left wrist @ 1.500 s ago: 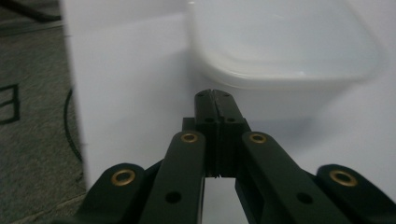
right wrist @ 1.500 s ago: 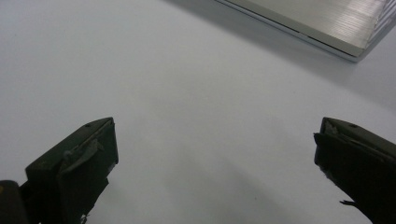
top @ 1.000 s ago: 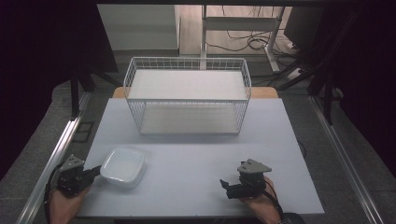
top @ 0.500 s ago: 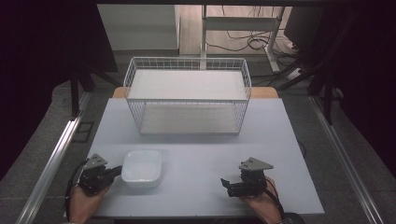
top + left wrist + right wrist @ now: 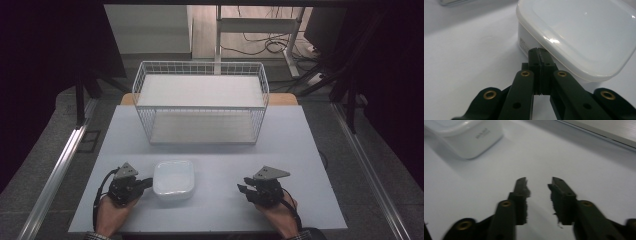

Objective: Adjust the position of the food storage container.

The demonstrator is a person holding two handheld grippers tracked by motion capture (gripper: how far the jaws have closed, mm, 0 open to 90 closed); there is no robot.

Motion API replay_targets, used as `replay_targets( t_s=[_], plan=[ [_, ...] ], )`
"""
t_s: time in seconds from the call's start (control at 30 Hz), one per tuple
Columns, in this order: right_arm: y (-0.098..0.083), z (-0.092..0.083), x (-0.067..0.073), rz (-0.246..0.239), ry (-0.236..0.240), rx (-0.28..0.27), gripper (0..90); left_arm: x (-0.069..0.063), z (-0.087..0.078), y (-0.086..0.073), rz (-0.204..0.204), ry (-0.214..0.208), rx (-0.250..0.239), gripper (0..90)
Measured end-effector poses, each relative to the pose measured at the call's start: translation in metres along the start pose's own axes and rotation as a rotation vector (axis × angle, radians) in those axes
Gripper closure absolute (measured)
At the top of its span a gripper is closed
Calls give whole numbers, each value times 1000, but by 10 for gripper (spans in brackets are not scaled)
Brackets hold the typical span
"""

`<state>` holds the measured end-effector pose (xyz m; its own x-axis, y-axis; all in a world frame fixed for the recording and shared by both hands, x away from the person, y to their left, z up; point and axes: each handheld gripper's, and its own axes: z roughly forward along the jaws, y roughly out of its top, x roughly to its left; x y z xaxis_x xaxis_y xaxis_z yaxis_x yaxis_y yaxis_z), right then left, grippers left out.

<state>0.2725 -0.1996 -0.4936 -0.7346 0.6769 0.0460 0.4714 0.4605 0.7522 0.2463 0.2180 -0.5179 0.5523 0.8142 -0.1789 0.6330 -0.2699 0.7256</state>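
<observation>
The white, square plastic container with rounded corners and a translucent lid lies on the pale grey table, near its front edge and left of the middle, in front of the white wire basket rack. In the left gripper view a small printed label sits on the container's side wall, its letters too small to read. In the right gripper view grey lettering shows on another side wall, too blurred to make out.

The left gripper is clenched with nothing between its jaws; their tips meet flat, pressed against the container's left side wall just under the lid's rim, as the left gripper view shows. The right gripper lies well apart from the container, to its right on the table. Its jaws have just been closing, and in the right gripper view they stand part open with a clear gap and only bare table between them.

A second ago the container lay tilted nearer the table's left edge, with the left gripper beside it at that edge. Since then both have come rightward across the table, and the container now sits square to the front edge. The right hand has kept its place.
</observation>
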Motion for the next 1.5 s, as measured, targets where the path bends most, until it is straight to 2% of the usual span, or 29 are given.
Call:
replay_targets(
  t_s=[0.07, 0.17, 0.33, 0.5, 0.6, 0.7, 0.77, 0.93, 1.07, 1.2, 1.37, 1.5],
  plan=[
    [5, 4, 2, -12, 22, 0, 796, -3, 4, 3, -2, -14, -3, 900],
    [12, 12, 6, -24, 52, -1, 881, -8, 11, 8, 3, -35, -4, 900],
    [26, 34, 9, -47, 76, 26, 890, -16, 23, 16, 12, -60, -6, 900],
    [39, 55, 9, -57, 70, 43, 891, -23, 35, 25, 20, -97, -8, 900],
    [42, 62, 9, -56, 65, 50, 891, -27, 41, 30, 29, -106, -8, 900],
    [40, 62, 9, -52, 70, 51, 891, -31, 45, 32, 30, -121, -10, 900],
    [39, 57, 8, -57, 47, 56, 891, -34, 47, 33, 37, -124, -10, 900],
    [34, 50, 5, -42, 36, 57, 891, -41, 52, 35, 48, -146, -13, 900],
    [32, 47, 2, -30, 33, 55, 889, -44, 51, 37, 72, -128, -15, 900],
    [32, 42, 2, -64, -6, 46, 843, -40, 40, 37, 97, -101, -26, 895],
    [26, 26, -2, -72, -22, 30, 672, -41, 30, 31, 130, -78, -47, 659],
    [21, 19, -5, -61, -10, 21, 526, -44, 26, 26, 136, -82, -60, 474]
  ],
)
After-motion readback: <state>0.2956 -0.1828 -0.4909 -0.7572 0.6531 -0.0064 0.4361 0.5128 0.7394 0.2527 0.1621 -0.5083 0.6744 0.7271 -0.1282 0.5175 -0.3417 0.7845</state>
